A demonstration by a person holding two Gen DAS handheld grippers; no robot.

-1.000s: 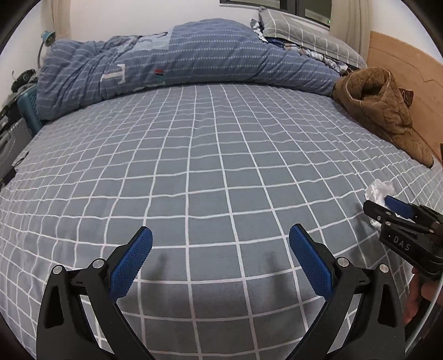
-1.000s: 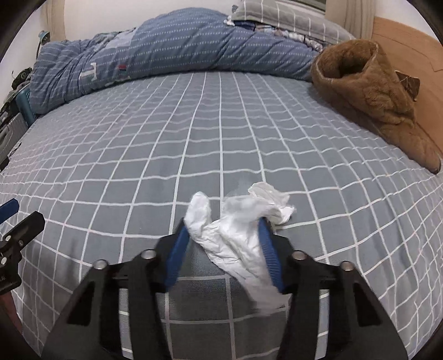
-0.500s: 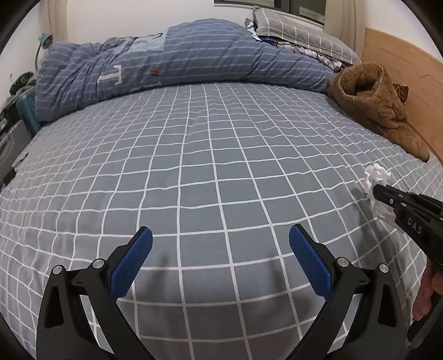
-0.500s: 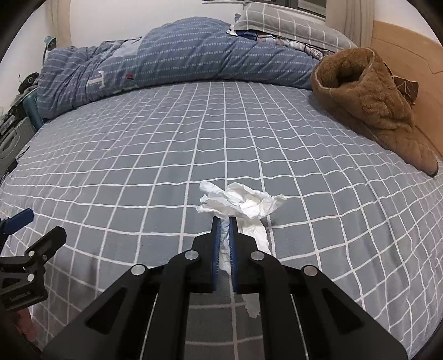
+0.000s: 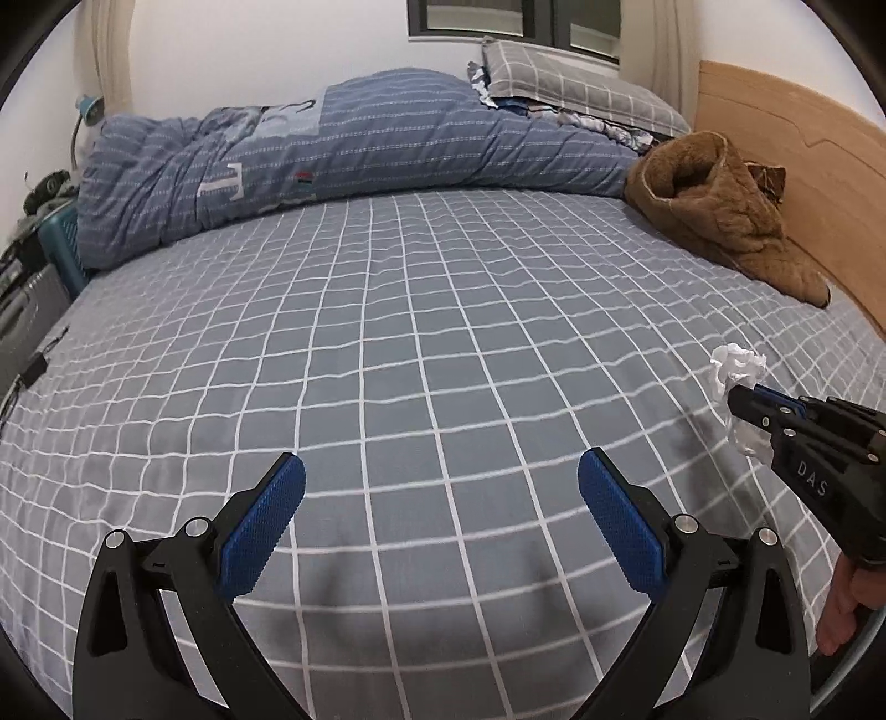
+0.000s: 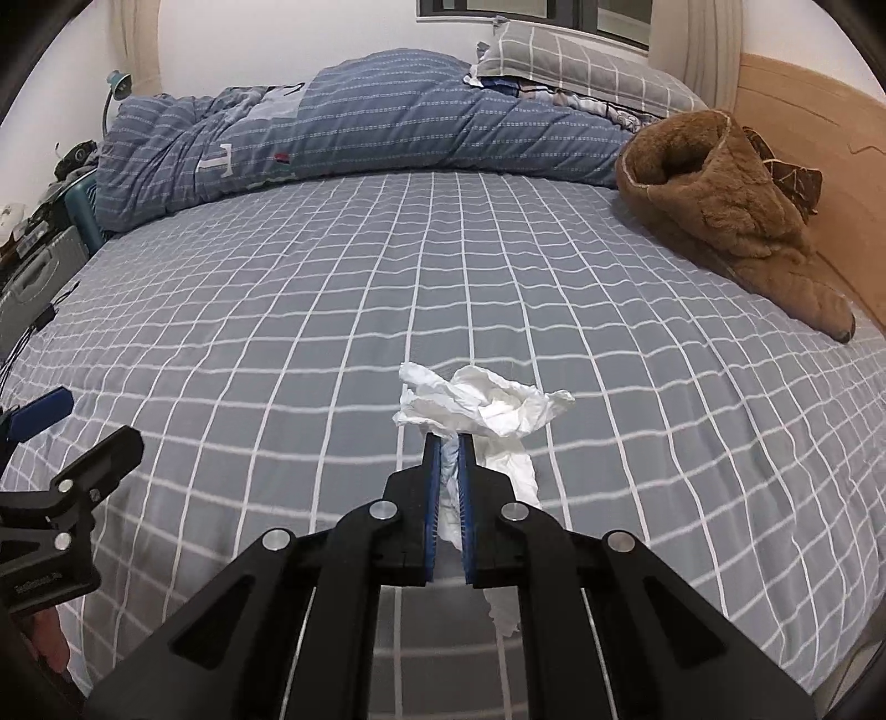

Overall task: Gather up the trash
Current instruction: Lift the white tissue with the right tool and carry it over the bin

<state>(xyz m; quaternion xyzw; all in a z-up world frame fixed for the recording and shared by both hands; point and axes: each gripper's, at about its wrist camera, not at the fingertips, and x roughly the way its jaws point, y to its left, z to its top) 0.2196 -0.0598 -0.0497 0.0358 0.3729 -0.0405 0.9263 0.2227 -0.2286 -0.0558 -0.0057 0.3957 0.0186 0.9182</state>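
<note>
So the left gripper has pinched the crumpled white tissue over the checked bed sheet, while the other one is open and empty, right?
Not quite: the right gripper is shut on the tissue, as the right wrist view shows. The left gripper is the open, empty one, over the checked sheet.

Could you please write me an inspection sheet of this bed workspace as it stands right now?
Surface: grey checked bedsheet, slightly rippled.
Job's things: crumpled white tissue, pinched in the right gripper, lifted above the sheet.
Clutter: brown fleece garment by the wooden headboard; rolled blue quilt; grey checked pillow.
Grippers: right shut on the tissue; left gripper open, holding nothing.
Cables: dark cord at the bed's left edge.
Surroundings: window, white wall, cluttered items at far left.
</note>
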